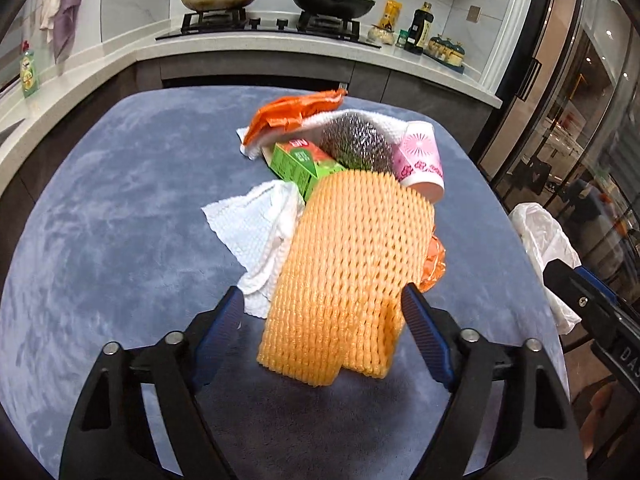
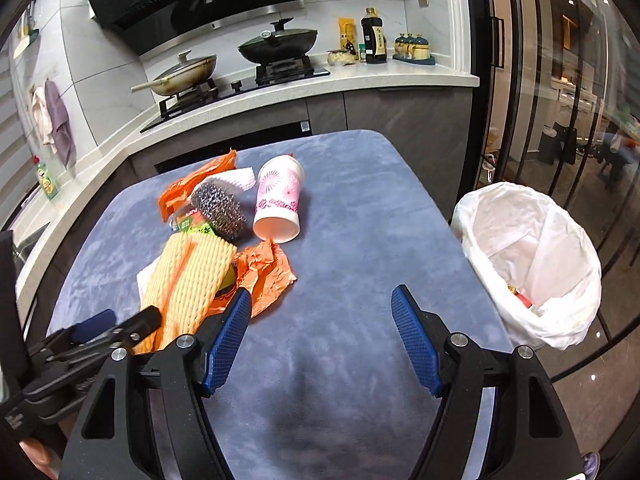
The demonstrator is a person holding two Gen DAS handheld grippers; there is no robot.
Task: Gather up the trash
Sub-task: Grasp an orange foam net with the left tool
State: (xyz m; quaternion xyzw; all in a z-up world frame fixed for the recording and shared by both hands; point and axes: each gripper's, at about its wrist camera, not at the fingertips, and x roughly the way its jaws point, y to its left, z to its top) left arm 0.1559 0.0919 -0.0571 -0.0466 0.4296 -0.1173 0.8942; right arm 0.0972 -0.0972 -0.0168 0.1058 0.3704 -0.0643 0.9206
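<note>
A heap of trash lies on the blue-grey cloth table (image 1: 100,220). It holds an orange foam net (image 1: 348,272) (image 2: 188,276), a white paper towel (image 1: 256,232), a green carton (image 1: 300,164), a steel scourer (image 1: 356,144) (image 2: 220,210), a pink paper cup (image 1: 420,160) (image 2: 280,204) on its side, and orange plastic (image 1: 296,112) (image 2: 268,272). My left gripper (image 1: 322,296) is open around the foam net's near end, its left pad clear of it. My right gripper (image 2: 320,296) is open over bare cloth, with nothing between its fingers.
A bin lined with a white bag (image 2: 532,264) (image 1: 540,240) stands off the table's right edge, some trash inside. Behind the table runs a kitchen counter (image 2: 360,80) with a stove, two pans and bottles. Glass doors (image 2: 560,100) close off the right.
</note>
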